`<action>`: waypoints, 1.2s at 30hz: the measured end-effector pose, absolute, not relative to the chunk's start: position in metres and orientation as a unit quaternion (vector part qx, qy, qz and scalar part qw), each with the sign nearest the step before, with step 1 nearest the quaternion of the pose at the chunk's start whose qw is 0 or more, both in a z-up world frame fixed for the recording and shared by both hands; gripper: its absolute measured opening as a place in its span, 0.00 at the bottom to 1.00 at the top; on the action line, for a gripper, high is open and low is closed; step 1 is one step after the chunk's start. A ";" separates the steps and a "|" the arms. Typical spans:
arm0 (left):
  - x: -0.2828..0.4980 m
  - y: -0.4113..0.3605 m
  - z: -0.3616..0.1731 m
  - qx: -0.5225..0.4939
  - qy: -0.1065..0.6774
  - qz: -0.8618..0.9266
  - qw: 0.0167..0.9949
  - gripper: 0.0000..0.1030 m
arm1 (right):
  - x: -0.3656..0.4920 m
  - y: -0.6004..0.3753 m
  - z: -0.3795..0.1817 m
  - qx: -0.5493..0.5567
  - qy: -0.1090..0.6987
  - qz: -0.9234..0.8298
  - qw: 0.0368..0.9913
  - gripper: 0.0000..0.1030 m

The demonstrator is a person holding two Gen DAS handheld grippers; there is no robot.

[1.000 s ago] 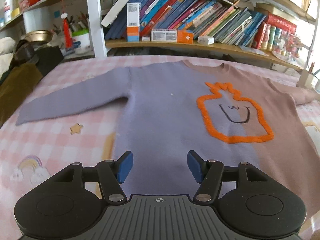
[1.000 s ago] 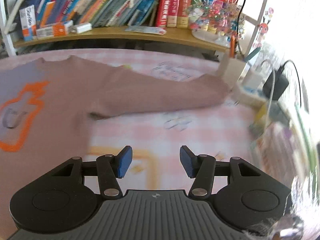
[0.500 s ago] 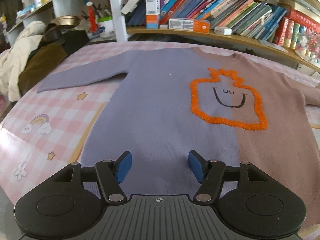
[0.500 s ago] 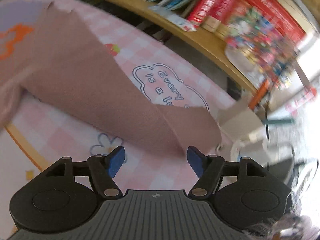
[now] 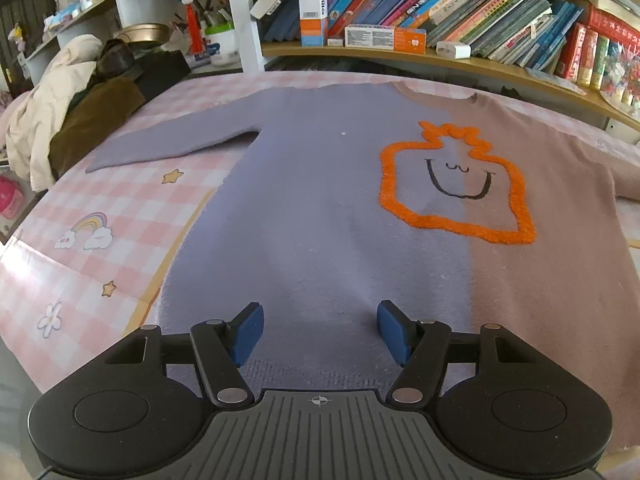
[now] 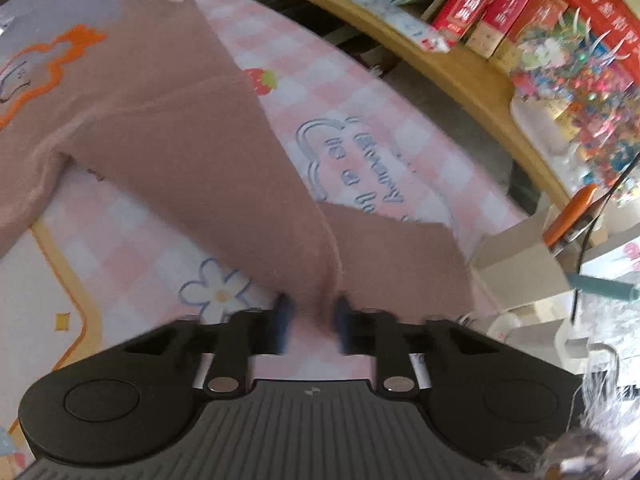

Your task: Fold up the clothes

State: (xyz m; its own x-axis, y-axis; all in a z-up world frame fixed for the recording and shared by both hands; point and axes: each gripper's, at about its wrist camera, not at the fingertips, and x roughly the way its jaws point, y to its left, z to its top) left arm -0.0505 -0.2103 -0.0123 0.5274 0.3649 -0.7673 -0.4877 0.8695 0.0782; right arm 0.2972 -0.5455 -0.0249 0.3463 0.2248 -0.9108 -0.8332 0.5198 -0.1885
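Left wrist view first, going left to right with the sweater (image 5: 320, 200) as the landmark. Off its left side, past the table edge, lies a heap of clothes (image 5: 60, 112), cream over dark brown. The sweater's lilac sleeve (image 5: 172, 144) stretches flat toward that heap. Under the sweater is a pink checked cloth (image 5: 120, 216) with a rainbow and stars printed on it. The sweater lies spread flat, front up, its left half lilac and its right half dusty pink, with an orange outline (image 5: 456, 184) and a smiling face across the colour seam. Behind the sweater runs a shelf (image 5: 440, 60) of leaning books. The left gripper (image 5: 320, 330) hangs over the sweater's hem on the lilac half, its blue pads (image 5: 248, 330) well apart with nothing gripped.

Right wrist view, again left to right. The sweater's body and orange outline sit at the upper left. From there the pink sleeve (image 6: 240, 168) runs down and right across the checked cloth. The right gripper (image 6: 312, 320) is closing its jaws on this sleeve: a ridge of fabric stands pinched up between the blurred pads, which press on it from both sides. Right of the sleeve end stands a small box (image 6: 520, 268) holding orange-handled scissors (image 6: 572, 216), with red books (image 6: 500, 12) on the shelf behind.
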 end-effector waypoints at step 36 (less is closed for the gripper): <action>-0.045 -0.227 -0.011 -0.065 0.412 0.229 0.879 0.63 | 0.319 -0.557 0.030 -0.063 0.443 0.285 0.848 0.51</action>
State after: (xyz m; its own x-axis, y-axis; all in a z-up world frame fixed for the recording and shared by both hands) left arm -0.0449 -0.2268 -0.0108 0.5550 0.3490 -0.7551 -0.4561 0.8868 0.0747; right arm 0.3185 -0.5573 0.0299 0.4456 0.4272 -0.7867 -0.5387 0.8299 0.1455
